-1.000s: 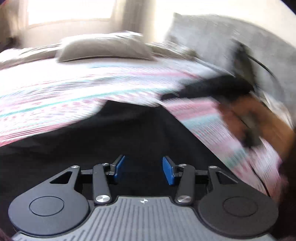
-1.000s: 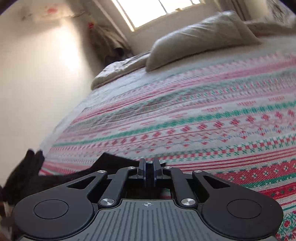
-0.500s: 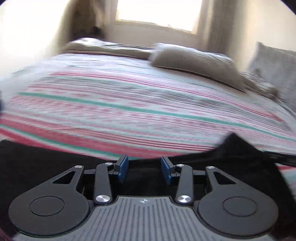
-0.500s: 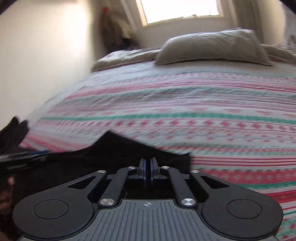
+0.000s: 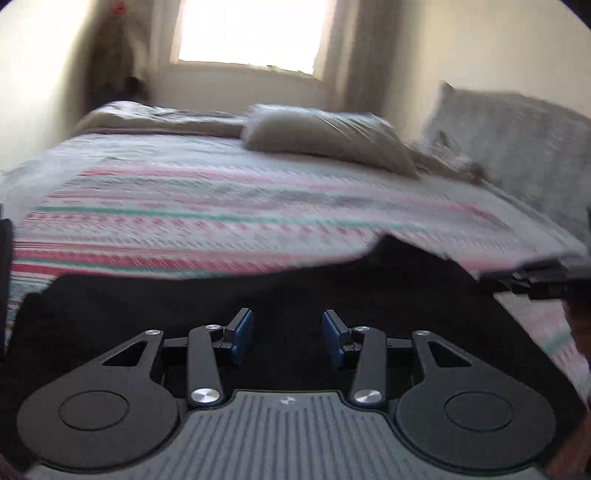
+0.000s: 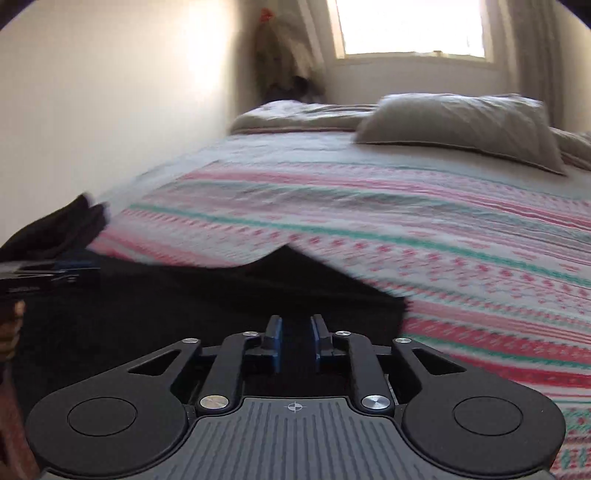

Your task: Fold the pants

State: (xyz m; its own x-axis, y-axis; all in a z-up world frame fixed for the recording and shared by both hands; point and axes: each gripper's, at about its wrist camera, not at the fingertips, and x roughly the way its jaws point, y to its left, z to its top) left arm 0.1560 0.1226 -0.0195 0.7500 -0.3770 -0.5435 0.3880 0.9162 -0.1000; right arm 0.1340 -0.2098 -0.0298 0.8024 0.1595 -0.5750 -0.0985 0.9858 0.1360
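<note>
The black fabric pants (image 5: 295,295) lie flat on the bed w/ the striped red, green and white woven bedspread (image 5: 258,218), filling the lower half of both wrist views, directly under and ahead of both tools. Their long axis seems to run left-right across the frame, though motion blur makes the edges soft.

Left gripper (image 5: 287,338): blue-padded fingers spread, nothing between them, only dark cloth below. Right gripper (image 6: 294,341): fingers have just been opening, now a narrow gap apart; no fabric is visibly pinched, tho black on black is hard to read.

In the left view a raised peak of the pants (image 5: 391,247) sits centre-right, w/ the right tool's dark tip at the right edge just beside it. In the right view the same peak (image 6: 284,254) is straight ahead of the fingers, so the right hand is prob. nearer that edge. Left tool and part of a hand show at that view's left edge.

Around: grey pillow (image 6: 461,125) and bright window (image 6: 410,26) at top, well apart from the pants. Nothing blocks the way.
</note>
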